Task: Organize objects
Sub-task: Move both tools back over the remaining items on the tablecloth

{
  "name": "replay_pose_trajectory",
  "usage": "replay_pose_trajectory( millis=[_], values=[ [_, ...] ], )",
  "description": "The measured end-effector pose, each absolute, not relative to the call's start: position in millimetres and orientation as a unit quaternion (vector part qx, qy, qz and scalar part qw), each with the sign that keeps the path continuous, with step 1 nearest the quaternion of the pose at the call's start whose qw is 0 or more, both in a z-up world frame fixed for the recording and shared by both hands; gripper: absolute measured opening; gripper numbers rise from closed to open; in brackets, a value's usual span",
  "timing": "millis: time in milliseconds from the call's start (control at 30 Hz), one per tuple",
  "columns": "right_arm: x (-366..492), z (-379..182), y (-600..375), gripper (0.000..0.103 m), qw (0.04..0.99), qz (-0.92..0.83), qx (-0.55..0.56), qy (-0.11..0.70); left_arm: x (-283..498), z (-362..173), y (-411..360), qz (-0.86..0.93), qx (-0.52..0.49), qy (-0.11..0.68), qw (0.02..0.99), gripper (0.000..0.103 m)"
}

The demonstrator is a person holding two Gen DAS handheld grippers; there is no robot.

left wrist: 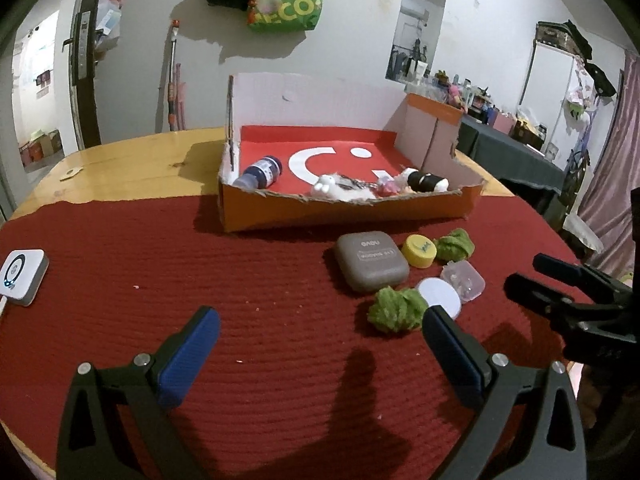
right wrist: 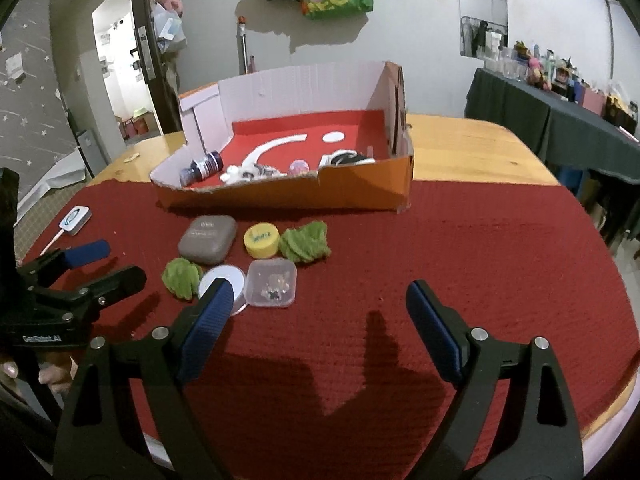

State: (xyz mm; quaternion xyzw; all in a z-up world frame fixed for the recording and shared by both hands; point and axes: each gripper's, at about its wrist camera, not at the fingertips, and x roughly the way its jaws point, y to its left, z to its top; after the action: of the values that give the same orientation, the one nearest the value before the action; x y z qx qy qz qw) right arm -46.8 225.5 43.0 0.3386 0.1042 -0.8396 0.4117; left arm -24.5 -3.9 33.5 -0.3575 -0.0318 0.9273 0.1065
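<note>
An orange cardboard box [left wrist: 344, 210] [right wrist: 360, 196] with a red floor stands on the red mat and holds a dark bottle [left wrist: 260, 174] [right wrist: 202, 168], a white plush [left wrist: 340, 188] and a black-and-white item [left wrist: 426, 181]. In front lie a grey case [left wrist: 370, 261] [right wrist: 208, 238], a yellow cap [left wrist: 419, 251] [right wrist: 262, 240], two green fuzzy balls [left wrist: 394, 310] [left wrist: 454, 244] [right wrist: 180, 278] [right wrist: 306, 242], a white disc [left wrist: 440, 295] [right wrist: 236, 280] and a clear small box [left wrist: 464, 280] [right wrist: 272, 283]. My left gripper [left wrist: 320, 324] is open and empty, left of these. My right gripper [right wrist: 320, 300] is open and empty, right of them.
A white device [left wrist: 22, 276] [right wrist: 75, 219] with a cable lies at the mat's left edge. The wooden table [left wrist: 132, 168] [right wrist: 472, 148] shows beyond the mat. Each gripper also shows in the other's view, the right gripper [left wrist: 520, 276] and the left gripper [right wrist: 116, 262].
</note>
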Motion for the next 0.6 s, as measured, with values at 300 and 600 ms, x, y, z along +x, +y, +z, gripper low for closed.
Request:
replay_pose_trajectory(
  millis=[300, 600],
  values=[
    [-49.4, 31.0, 218.0, 0.089, 0.419, -0.826, 0.358, 0.115, -30.4, 27.8, 10.3, 0.918, -0.374, -0.014, 0.128, 0.102],
    [-51.1, 21.3, 205.4, 0.088, 0.419, -0.816, 0.372, 0.141, -39.6, 18.8, 17.6, 0.905, -0.398, -0.005, 0.150, 0.090]
  ],
)
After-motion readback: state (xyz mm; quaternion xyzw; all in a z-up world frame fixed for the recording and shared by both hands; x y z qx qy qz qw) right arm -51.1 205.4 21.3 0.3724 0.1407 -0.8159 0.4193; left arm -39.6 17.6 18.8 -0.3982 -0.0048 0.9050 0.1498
